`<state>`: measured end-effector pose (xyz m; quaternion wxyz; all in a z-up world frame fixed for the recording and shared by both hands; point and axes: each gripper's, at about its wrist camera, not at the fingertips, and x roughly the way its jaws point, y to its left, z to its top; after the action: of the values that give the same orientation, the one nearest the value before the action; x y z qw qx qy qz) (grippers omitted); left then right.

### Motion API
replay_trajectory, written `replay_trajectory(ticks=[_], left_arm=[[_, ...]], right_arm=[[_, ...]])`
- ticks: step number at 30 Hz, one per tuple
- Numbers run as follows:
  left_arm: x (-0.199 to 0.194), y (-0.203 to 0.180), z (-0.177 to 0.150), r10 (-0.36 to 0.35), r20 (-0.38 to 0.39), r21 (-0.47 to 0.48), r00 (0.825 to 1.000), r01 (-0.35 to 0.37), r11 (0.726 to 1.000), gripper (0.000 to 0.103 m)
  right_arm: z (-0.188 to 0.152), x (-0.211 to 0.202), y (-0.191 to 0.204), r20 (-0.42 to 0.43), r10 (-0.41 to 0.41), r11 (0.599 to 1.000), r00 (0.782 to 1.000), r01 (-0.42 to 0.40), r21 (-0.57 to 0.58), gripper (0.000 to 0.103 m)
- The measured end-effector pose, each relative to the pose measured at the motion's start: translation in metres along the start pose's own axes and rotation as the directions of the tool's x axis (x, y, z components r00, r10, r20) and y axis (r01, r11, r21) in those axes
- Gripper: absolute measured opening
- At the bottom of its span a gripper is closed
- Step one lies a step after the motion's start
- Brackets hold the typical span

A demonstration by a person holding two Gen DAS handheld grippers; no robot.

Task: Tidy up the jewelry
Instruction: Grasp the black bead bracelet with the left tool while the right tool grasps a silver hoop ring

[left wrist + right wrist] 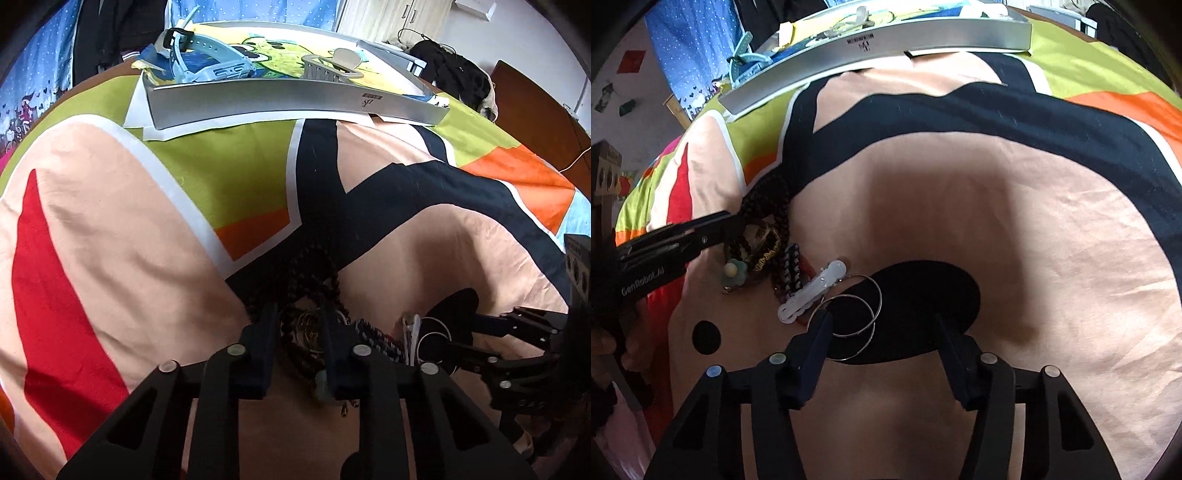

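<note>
A jewelry pile lies on the patterned bedsheet. My left gripper (297, 310) comes down over the dark brown bead strings (314, 273) and is shut on them; a gold bangle (768, 243) and a flower charm (733, 271) lie just behind its tips. Beside these are a braided black-and-white bracelet (790, 273) and a white hair clip (812, 291). Two thin silver hoops (857, 317) rest on a black oval print. My right gripper (882, 325) stands open over them, its left finger touching the hoops' rim.
A silver tray (295, 107) sits at the far side of the bed, holding a light-blue watch strap (207, 62) and a grey comb-like clip (325, 66). The left gripper (733, 221) reaches in from the left in the right wrist view. Dark clothes (454, 70) lie beyond the tray.
</note>
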<state>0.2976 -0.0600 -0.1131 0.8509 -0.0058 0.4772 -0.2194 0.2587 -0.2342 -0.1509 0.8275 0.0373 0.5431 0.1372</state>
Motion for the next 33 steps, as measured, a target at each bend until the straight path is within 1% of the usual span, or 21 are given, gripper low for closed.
replay_trajectory(ticks=[2,5,7,9,11,13,14,15,16,17,18,22,25,28,30,33], left_arm=[[0.001,0.001,0.001,-0.008,-0.003,-0.002,1.0,0.008,1.0,0.015],[0.003,-0.001,0.0,0.004,-0.019,0.014,1.0,-0.004,1.0,0.014],[0.005,-0.003,0.0,0.022,-0.03,0.024,0.999,-0.021,0.999,0.008],[0.007,-0.003,-0.001,0.035,-0.037,0.023,0.999,-0.034,0.999,0.004],[0.006,0.0,-0.002,0.028,-0.038,0.01,0.999,-0.028,1.0,0.004],[0.004,0.001,-0.001,0.022,-0.033,-0.002,0.999,-0.022,1.0,0.004],[0.003,0.0,-0.001,0.021,-0.029,-0.004,0.999,-0.021,1.0,0.004],[0.0,0.001,-0.001,0.016,-0.023,-0.008,1.0,-0.016,1.0,0.003],[-0.002,0.0,0.0,0.005,-0.02,-0.015,1.0,-0.005,1.0,0.003],[-0.004,0.0,0.0,-0.006,-0.02,-0.022,1.0,0.006,1.0,0.003],[-0.006,-0.001,0.0,-0.013,-0.02,-0.026,1.0,0.012,1.0,0.003],[-0.022,-0.005,-0.002,-0.047,-0.007,-0.044,0.999,0.047,0.998,0.003],[-0.035,-0.009,-0.004,-0.073,0.005,-0.053,0.997,0.073,0.996,0.003],[-0.048,-0.012,-0.007,-0.092,0.014,-0.065,0.996,0.092,0.994,0.003],[-0.057,-0.013,-0.007,-0.114,0.01,-0.093,0.993,0.115,0.989,0.003],[-0.073,-0.015,-0.006,-0.162,0.024,-0.134,0.987,0.164,0.977,0.003]], right_arm=[[0.002,0.003,0.002,0.002,-0.007,1.0,1.0,0.007,-0.015,0.047],[0.003,0.009,0.006,-0.002,-0.029,0.999,1.0,0.029,-0.038,0.047],[0.002,0.013,0.01,-0.012,-0.058,0.997,0.998,0.057,-0.06,0.047],[0.0,0.016,0.016,-0.025,-0.101,0.99,0.995,0.098,-0.104,0.045],[-0.001,0.016,0.018,-0.025,-0.121,0.986,0.992,0.117,-0.122,0.044],[-0.002,0.015,0.016,-0.023,-0.132,0.985,0.991,0.129,-0.117,0.039],[-0.002,0.015,0.015,-0.021,-0.137,0.985,0.99,0.134,-0.11,0.034],[-0.002,0.014,0.012,-0.02,-0.141,0.985,0.99,0.139,-0.102,0.025],[-0.001,0.014,0.01,-0.02,-0.144,0.986,0.989,0.142,-0.093,0.019],[-0.002,0.014,0.007,-0.022,-0.139,0.987,0.99,0.137,-0.079,0.009],[-0.001,0.014,0.003,-0.023,-0.128,0.99,0.992,0.126,-0.062,0.007],[0.001,0.009,-0.011,-0.014,-0.085,0.996,0.996,0.085,-0.015,0.005],[0.001,-0.001,-0.021,0.013,-0.057,0.998,0.998,0.057,0.025,0.004],[0.003,-0.019,-0.028,0.073,-0.018,0.998,0.997,0.014,0.065,0.004],[0.005,-0.032,-0.03,0.116,0.007,0.997,0.993,-0.016,0.079,0.004],[0.008,-0.05,-0.029,0.16,0.031,0.994,0.987,-0.047,0.096,0.003]])
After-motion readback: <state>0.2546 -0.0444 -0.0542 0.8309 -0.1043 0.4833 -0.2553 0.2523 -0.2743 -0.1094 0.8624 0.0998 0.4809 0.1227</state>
